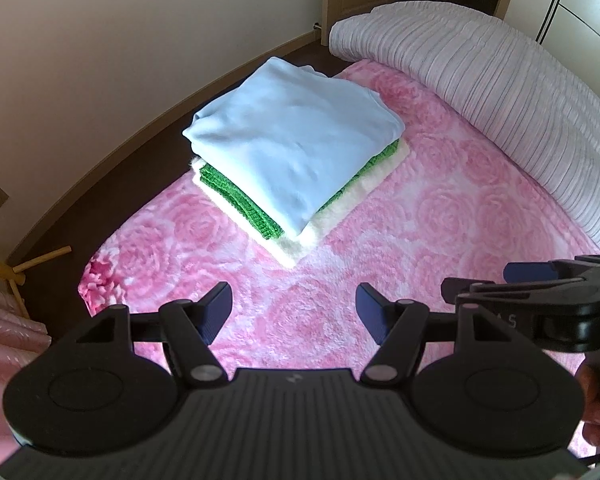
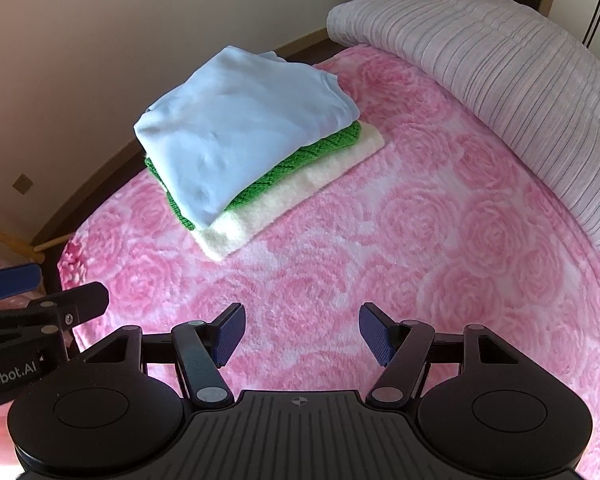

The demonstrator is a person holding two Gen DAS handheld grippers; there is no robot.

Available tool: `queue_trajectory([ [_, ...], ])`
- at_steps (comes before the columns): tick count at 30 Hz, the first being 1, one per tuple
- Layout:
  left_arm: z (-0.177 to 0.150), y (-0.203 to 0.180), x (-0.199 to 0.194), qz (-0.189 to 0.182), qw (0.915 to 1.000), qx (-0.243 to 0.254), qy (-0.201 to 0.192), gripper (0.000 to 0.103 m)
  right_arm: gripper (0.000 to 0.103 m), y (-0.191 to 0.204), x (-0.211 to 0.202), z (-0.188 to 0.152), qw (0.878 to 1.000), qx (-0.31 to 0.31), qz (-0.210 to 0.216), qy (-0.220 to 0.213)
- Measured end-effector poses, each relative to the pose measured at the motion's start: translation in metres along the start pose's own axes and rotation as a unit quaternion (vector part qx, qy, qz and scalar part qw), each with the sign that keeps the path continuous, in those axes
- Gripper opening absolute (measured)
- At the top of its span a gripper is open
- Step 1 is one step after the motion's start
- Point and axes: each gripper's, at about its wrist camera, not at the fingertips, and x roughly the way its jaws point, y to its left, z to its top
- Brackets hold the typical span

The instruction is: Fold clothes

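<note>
One stack of three folded garments lies on the pink rose-patterned fleece bed cover [image 1: 440,216], near its far left corner: a pale blue soft top [image 1: 296,140] uppermost, a green knitted sweater [image 2: 300,164] under it, a cream fleecy piece [image 2: 300,196] at the bottom. One rolled lilac ribbed quilt [image 2: 500,80] lies along the right. Two grippers, left gripper [image 1: 295,312] and right gripper [image 2: 302,332], hover side by side over the near cover, well apart from the stack, both with jaws apart and holding nothing.

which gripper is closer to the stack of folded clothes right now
Left, though only slightly. The left gripper hangs open almost straight before the stack of folded clothes; the right gripper, also open, sits beside it, further off to the stack's right. Neither touches it.
</note>
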Motion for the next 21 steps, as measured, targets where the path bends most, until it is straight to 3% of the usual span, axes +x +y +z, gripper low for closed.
queue_trajectory([
  [21, 0.003, 0.001, -0.01, 0.006, 0.9999, 0.001, -0.016, 0.065, 0.067, 0.003, -0.011, 0.006, 1.0, -0.008, -0.001, -0.018],
])
